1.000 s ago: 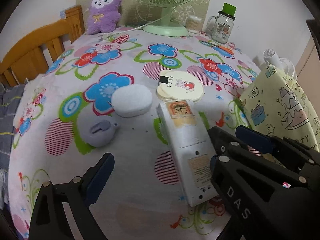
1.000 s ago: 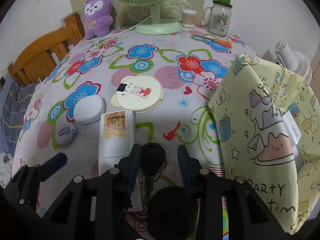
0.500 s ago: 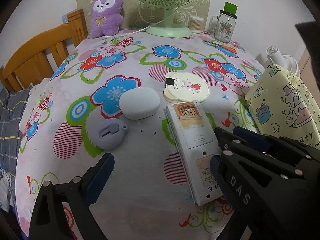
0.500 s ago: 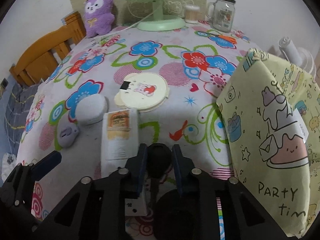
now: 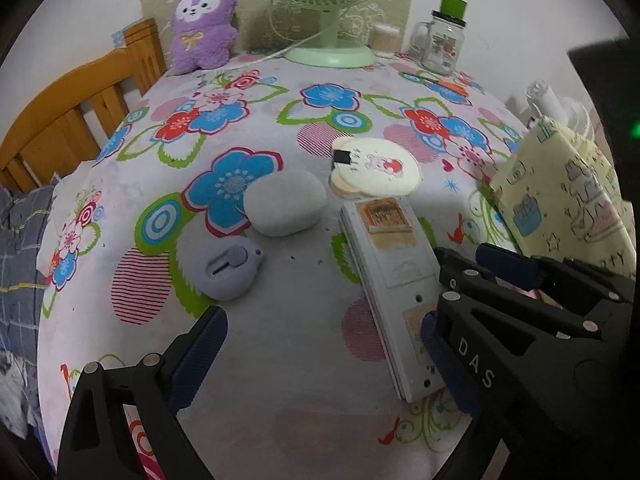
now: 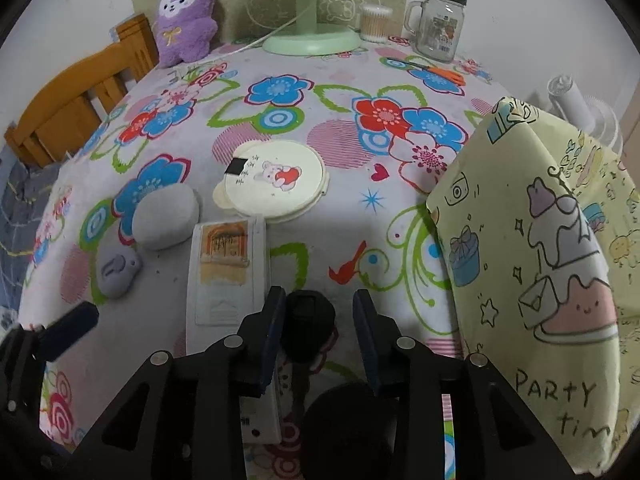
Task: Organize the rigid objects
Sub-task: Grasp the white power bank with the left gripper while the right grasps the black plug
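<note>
Looking through my right view, the released right hand-held gripper (image 6: 318, 334) straddles a black key (image 6: 307, 326) beside the remote (image 6: 226, 276); my left view hides it, left hand-held gripper (image 5: 320, 344) released.

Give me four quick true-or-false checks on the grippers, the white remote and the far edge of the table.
1. The right gripper is open, with a black object between its fingers. True.
2. The left gripper grips the grey oval case. False: it is open and empty.
3. The white remote lies on top of the round cream lid. False: it lies on the tablecloth, in front of the lid.
4. A purple plush sits near the green fan. True.
</note>
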The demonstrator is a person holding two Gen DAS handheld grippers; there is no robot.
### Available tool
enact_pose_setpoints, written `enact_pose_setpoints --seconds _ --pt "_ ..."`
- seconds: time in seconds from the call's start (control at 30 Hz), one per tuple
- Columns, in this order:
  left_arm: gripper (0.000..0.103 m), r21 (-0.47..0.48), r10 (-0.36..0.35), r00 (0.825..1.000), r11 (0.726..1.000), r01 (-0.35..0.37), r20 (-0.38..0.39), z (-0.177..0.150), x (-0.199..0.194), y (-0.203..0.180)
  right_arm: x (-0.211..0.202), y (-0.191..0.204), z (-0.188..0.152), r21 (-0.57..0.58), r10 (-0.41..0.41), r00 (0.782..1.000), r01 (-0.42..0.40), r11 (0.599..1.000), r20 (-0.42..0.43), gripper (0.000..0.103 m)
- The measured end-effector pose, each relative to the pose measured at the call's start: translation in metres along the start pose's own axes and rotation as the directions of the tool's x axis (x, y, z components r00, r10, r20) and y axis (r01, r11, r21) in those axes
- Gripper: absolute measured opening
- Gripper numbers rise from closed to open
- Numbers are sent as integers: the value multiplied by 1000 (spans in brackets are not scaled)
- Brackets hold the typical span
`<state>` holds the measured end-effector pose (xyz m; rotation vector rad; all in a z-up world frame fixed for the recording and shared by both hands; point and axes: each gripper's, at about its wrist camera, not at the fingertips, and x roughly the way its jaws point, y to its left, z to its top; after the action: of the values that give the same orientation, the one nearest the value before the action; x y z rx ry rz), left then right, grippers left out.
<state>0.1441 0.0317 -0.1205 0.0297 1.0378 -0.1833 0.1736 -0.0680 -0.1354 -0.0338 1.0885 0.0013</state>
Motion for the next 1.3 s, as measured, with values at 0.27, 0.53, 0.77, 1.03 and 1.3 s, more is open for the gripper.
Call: enact_pose_setpoints --seconds 0.27,0.53,0.77,1.03,1.3 --pt "99 -16 -21 1000 1000 21 -7 4 2 7 3 5 5 -6 2 1000 -2 1000 -9 29" --pt "99 10 -27 1000 1000 28 -7 2 1 2 1 4 3 -29 9 1000 -10 1000 -13 26" --pt "99 -6 -10 1000 1000 10 1 5 2 7 4 -5 7 -7 -51 999 51 999 0 26" --pt "99 12 -29 1000 1000 29 6 10 2 3 2 -11 11 27 -21 999 22 999 -35 29" --pt "101 45 -23 1000 999 23 -2 3 2 -1 8 -2 8 -7 -38 998 38 999 -46 35"
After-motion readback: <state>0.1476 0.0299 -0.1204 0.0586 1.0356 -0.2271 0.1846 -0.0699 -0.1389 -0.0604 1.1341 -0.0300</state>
